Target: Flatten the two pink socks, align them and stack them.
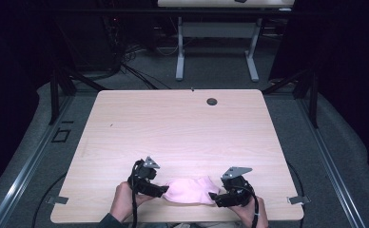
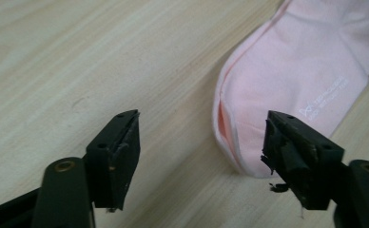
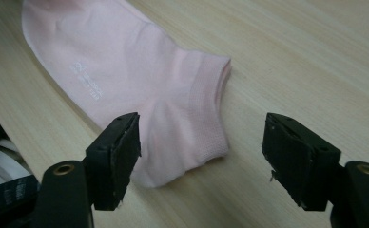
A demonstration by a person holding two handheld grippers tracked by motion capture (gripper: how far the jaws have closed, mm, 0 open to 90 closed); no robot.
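The table (image 1: pixel 182 123) is pale wood, bare but for a small dark grommet (image 1: pixel 212 101) near its far edge, and the work sits right at the near edge, in front of the person. There a pink sock (image 1: pixel 190 190) lies flat on the wood between the two grippers. The left gripper (image 1: pixel 162 192) comes in low at the sock's left end; its own view shows the jaws spread wide, the sock's rounded toe end lying on the table between them and closer to one jaw, not gripped. The right gripper (image 1: pixel 214 196) sits at the sock's right end, jaws likewise wide apart, with the ribbed cuff lying between them and nearer one jaw, untouched as far as I can see. A small white logo (image 3: pixel 85 80) is printed on the sock, too fine to read.
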